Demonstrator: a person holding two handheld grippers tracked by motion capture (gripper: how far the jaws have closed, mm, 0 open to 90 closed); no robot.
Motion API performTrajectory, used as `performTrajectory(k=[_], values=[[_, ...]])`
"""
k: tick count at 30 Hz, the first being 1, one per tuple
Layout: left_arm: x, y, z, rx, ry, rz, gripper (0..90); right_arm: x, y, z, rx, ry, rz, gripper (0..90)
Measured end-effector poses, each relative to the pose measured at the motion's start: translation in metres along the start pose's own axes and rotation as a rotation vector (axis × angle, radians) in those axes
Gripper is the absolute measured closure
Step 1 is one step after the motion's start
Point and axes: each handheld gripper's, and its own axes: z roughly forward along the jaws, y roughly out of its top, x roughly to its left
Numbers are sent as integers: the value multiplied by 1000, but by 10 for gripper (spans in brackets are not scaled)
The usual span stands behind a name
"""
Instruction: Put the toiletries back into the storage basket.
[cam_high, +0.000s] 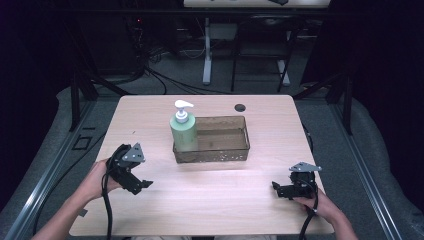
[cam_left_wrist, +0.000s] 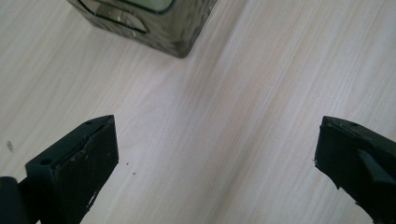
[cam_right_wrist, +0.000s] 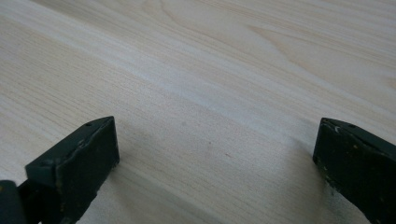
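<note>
A pale green soap bottle (cam_high: 183, 132) with a white pump stands upright in the left end of a smoky transparent bin (cam_high: 222, 155) at the table's middle. My left gripper (cam_high: 141, 185) rests low over the table's left front, open, nothing between its jaws; a corner of the bin (cam_left_wrist: 180, 44) shows ahead of it. My right gripper (cam_high: 276, 188) sits at the right front, open over bare wood (cam_right_wrist: 210, 107), its jaws pointing left.
The light wooden table (cam_high: 150, 112) has a round cable hole (cam_high: 240, 107) at the back. Beyond the table stand desk legs (cam_high: 207, 50) and floor cables. Metal rails run along both sides. A person's hands hold both grippers.
</note>
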Motion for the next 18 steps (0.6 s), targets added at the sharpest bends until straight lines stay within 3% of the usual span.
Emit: performTrajectory(k=[9,12,18], values=[[-2,-27,35,-24,-46,-91,0,0,0,0,0,0,0,0],[0,-34,44,-64,-113,-115,0,0,0,0,0,0,0,0],[-1,-39,58,-29,-146,-125,0,0,0,0,1,0,-1,0]])
